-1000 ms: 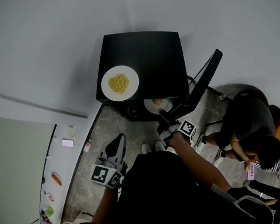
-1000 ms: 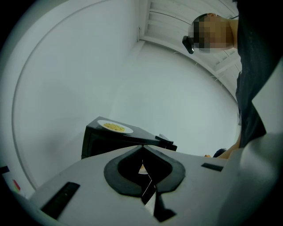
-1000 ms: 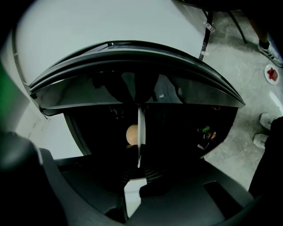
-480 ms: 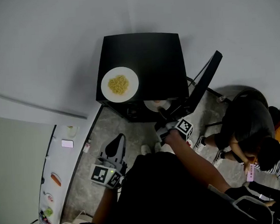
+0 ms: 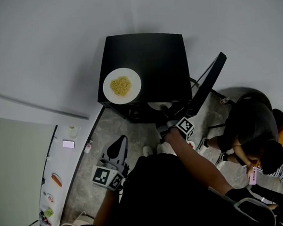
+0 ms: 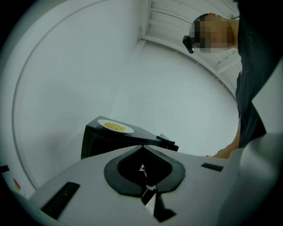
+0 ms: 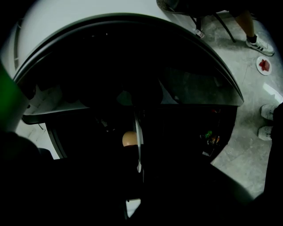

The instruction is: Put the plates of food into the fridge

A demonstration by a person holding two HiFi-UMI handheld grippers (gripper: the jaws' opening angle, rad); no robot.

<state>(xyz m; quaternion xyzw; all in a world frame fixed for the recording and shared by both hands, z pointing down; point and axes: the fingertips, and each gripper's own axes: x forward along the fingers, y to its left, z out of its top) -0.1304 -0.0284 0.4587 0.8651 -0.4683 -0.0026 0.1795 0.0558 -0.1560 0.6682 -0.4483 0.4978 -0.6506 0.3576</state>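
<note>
Atop the fridge (image 5: 149, 56), one plate (image 5: 121, 86); inside, seemingly a second plate (image 5: 155, 105).

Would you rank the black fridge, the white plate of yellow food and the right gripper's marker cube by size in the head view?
1. black fridge
2. white plate of yellow food
3. right gripper's marker cube, clearly smallest

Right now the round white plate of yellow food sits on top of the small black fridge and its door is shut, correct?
Not shut: the door of the small black fridge stands swung open, as the head view shows. The round white plate of yellow food does sit on top.
</note>
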